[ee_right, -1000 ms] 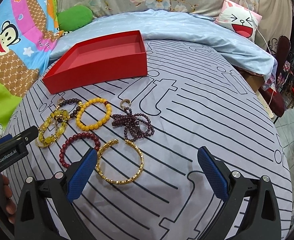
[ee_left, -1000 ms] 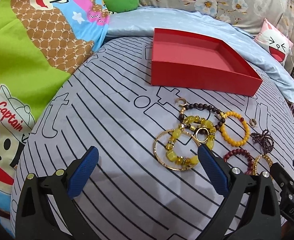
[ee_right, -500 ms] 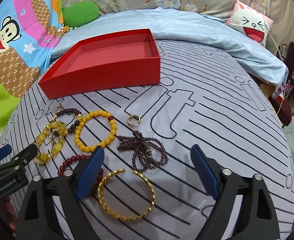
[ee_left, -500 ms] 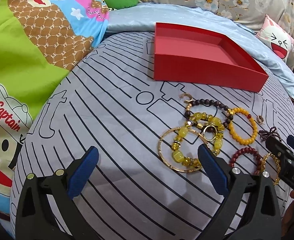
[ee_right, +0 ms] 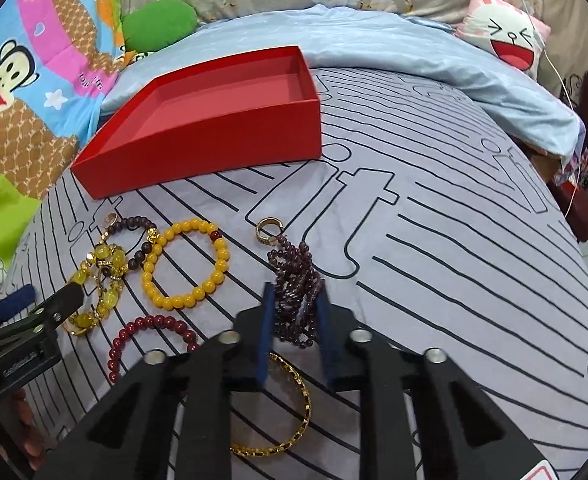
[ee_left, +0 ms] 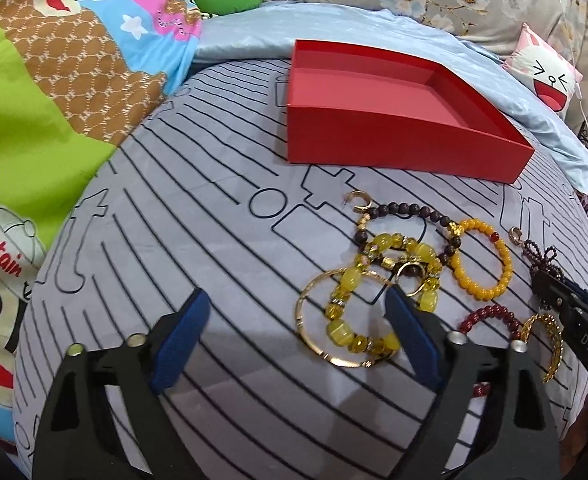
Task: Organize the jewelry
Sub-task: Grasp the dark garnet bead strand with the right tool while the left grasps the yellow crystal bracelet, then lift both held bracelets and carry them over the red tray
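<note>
An empty red box [ee_left: 378, 120] [ee_right: 222, 120] sits on the striped grey bedcover. In front of it lies the jewelry. My right gripper [ee_right: 294, 300] is shut on the dark purple bead necklace [ee_right: 294, 280], which still rests on the cover. A gold bangle [ee_right: 290, 420] lies under the right gripper. A dark red bead bracelet [ee_right: 150, 332], an orange-yellow bead bracelet [ee_right: 186, 264] [ee_left: 482, 260] and a yellow stone bracelet tangle [ee_left: 374, 280] lie to its left. My left gripper [ee_left: 298, 312] is open and empty, its right finger over the gold hoop [ee_left: 334, 320].
A small gold ring [ee_right: 268, 230] lies just beyond the necklace, and another gold clasp [ee_left: 360, 202] lies near the box. A light blue quilt [ee_right: 414, 48], a cartoon blanket [ee_left: 54, 80] and a pink face pillow [ee_right: 506, 40] surround the cover.
My right gripper moved forward and down onto the purple necklace and closed on it. The left gripper drifted slightly closer to the yellow bracelets and stayed open.
</note>
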### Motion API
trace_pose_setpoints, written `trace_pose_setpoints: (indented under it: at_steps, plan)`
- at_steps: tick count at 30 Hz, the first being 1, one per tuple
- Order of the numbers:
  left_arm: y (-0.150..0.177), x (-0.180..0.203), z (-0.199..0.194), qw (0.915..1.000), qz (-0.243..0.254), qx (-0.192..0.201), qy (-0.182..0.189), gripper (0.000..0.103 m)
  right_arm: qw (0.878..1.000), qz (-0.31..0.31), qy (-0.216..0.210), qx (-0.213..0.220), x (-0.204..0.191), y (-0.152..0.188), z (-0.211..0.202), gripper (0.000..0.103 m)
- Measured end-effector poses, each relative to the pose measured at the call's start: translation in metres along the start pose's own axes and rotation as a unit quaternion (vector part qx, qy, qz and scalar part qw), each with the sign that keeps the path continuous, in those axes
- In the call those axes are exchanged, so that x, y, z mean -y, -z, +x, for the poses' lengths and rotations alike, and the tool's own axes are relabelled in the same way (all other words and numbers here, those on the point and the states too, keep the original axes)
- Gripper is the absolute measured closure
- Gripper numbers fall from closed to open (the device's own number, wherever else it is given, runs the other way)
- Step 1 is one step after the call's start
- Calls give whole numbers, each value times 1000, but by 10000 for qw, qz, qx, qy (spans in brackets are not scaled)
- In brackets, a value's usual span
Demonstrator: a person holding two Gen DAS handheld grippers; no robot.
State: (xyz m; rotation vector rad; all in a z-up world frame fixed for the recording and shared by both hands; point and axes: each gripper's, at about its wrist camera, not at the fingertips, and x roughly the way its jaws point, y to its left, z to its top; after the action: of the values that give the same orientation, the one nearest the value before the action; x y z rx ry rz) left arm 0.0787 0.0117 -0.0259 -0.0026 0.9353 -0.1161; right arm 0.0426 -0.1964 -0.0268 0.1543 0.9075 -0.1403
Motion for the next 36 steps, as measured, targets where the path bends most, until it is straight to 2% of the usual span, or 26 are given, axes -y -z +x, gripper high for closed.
trace_pose_setpoints:
  at_steps: [6,11,12,13,18,23,36]
  plan:
    - [-7,9,4,9996,120,19,263,42,9999,-28,-111,-14,-6,2,-5,93]
    - [-6,18,5,9988,283,38,397,58,9997,-116,-224,-29,-15,3,-6,94]
    - [-7,19,5,9987,293,32,421,63,9996,-117,-239,-38,-15,3,-6,94]
    - [-7,18,4,9986,285,29,455,73,9996,-114,-246,-45,-15,3,-6,94]
    - [-8,18,4,9969,284,-39,734,94,9996,-96,-269,-56,-15,2,-7,94]
    - [-8,21,-5,9962,316,14,815,94,9995,-114,-310,1,-17,3,-15,97]
    - [-21,23,-51,9927,336,315,1115,94,9983,-188,-490,267,-20,-3,-49,98]
